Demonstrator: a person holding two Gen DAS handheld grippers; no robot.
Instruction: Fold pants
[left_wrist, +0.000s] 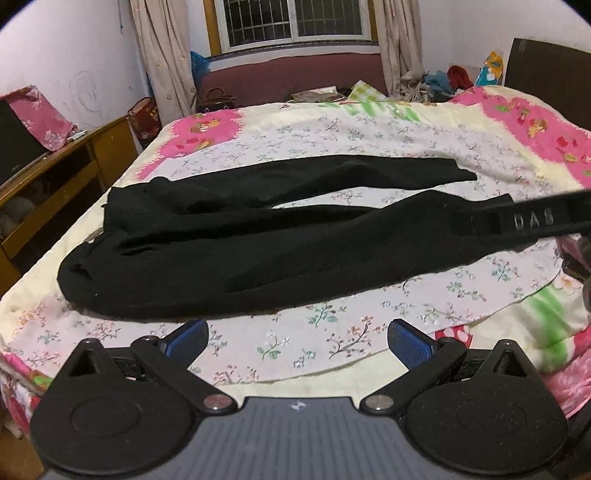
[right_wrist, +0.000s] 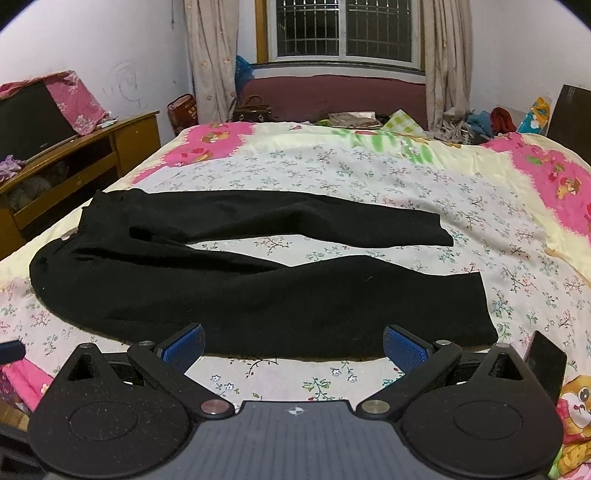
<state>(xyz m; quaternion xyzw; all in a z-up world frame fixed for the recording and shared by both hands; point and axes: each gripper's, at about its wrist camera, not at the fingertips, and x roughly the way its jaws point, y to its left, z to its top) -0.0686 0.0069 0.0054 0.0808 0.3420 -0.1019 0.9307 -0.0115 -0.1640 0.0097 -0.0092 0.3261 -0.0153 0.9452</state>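
The bed (right_wrist: 369, 173) carries a floral sheet with pink cartoon borders and fills most of both views. The black pants (right_wrist: 221, 280) lie flat across the middle of the bed, unfolded, with the waistband at the left and both legs running to the right. The legs are spread apart in a narrow V, so a wedge of sheet shows between them. The far leg (right_wrist: 332, 221) is slimmer in view and ends in a straight cuff; the near leg (right_wrist: 369, 306) is broader and ends in a squared hem. The fabric is matte and dark, with shallow creases near the waist and crotch.

The left tool (left_wrist: 297, 341) hovers over bare sheet just in front of the pants, its blue-padded fingers (left_wrist: 410, 341) spread wide and holding nothing. The right tool (right_wrist: 293, 345) sits at the near edge of the near leg, fingers likewise wide apart and empty.
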